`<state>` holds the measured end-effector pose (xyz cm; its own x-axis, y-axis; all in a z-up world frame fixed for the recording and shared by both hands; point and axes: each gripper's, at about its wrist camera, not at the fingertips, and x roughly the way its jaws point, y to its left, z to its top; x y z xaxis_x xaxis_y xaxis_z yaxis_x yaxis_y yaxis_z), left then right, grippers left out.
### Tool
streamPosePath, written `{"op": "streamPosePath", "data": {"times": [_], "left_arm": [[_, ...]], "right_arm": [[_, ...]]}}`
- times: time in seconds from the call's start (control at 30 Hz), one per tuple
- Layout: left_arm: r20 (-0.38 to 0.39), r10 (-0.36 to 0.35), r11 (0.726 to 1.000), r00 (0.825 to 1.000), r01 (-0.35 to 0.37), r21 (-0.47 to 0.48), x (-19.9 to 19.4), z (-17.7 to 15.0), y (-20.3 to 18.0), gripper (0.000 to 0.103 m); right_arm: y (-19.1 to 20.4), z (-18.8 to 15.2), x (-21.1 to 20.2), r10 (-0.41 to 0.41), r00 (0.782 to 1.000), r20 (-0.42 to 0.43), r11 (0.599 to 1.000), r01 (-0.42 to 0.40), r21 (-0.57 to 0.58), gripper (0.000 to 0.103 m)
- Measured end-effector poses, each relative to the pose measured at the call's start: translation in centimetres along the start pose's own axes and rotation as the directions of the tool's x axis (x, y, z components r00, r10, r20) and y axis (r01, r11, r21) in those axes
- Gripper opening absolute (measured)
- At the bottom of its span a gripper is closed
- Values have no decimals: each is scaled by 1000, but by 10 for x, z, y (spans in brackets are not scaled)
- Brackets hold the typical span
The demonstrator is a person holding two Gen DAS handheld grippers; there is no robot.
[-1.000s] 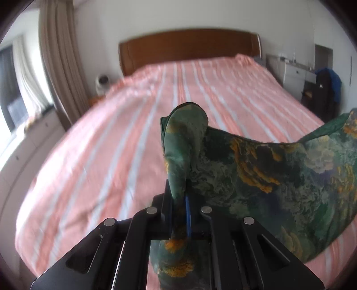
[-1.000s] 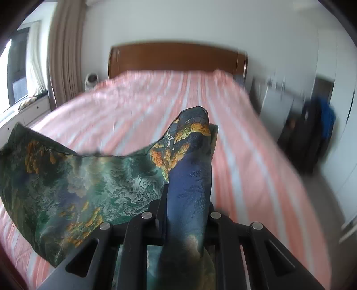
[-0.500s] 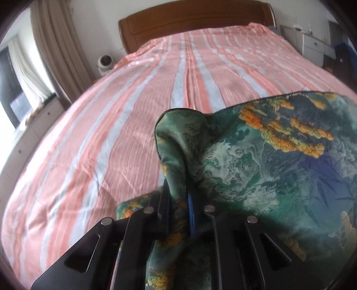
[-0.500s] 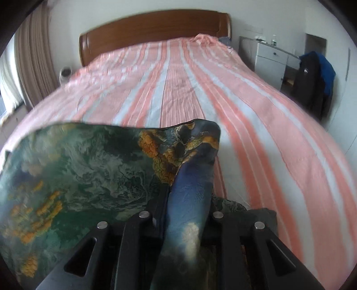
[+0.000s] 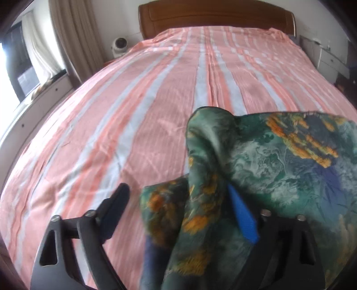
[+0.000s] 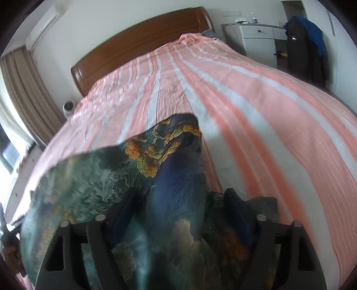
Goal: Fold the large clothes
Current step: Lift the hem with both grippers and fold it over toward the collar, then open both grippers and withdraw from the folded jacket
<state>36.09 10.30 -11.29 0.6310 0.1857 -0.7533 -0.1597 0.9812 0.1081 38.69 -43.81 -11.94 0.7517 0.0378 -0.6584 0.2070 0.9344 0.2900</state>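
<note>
A green, blue and orange patterned garment (image 5: 279, 160) lies over the near end of the pink striped bed (image 5: 156, 93). My left gripper (image 5: 178, 196) is open, its fingers wide apart, and a fold of the garment drapes loose between them over the blue pad. In the right wrist view the garment (image 6: 93, 178) spreads to the left and a blue fold (image 6: 178, 189) runs between the fingers of my right gripper (image 6: 178, 198), which is also open around it. Both grippers sit low over the bed (image 6: 256, 107).
A wooden headboard (image 5: 214, 17) stands at the far end. Curtains (image 5: 75, 38) and a window sill are on the left, with a small white fan (image 5: 119, 44) by the bed. A white cabinet (image 6: 258, 42) and hanging dark clothes (image 6: 303, 46) stand on the right.
Both grippers, shut on the garment earlier, have opened and let it go. They came down and forward, and the garment went from hanging in the air to lying on the bed.
</note>
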Motion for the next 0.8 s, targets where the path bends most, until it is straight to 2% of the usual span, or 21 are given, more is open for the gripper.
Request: {"op": "streamPosePath", "data": {"times": [0.13, 0.23, 0.3, 0.43, 0.6, 0.7, 0.8], "left_arm": [[47, -24, 999, 999, 25, -30, -43, -15, 17, 91], [71, -31, 1000, 997, 31, -2, -76, -41, 17, 94], [69, -47, 999, 997, 45, 27, -95, -62, 11, 94], [44, -103, 993, 994, 100, 59, -124, -103, -5, 94], [10, -165, 978, 986, 163, 128, -153, -152, -37, 94], [5, -197, 963, 980, 192, 188, -165, -155, -62, 94], [41, -229, 956, 973, 217, 195, -176, -131, -80, 95]], "right_arm": [[10, -1, -63, -42, 989, 141, 999, 42, -2, 95], [35, -23, -121, 1, 973, 232, 995, 22, -99, 97], [48, -43, -146, 44, 966, 254, 989, -5, -151, 100], [70, -104, -184, 100, 963, 249, 971, -40, -234, 101], [81, -173, -196, 87, 969, 230, 949, -11, -314, 101], [79, -200, -202, 63, 967, 246, 929, 33, -368, 101], [69, -201, -198, 18, 972, 234, 928, 71, -367, 101]]}}
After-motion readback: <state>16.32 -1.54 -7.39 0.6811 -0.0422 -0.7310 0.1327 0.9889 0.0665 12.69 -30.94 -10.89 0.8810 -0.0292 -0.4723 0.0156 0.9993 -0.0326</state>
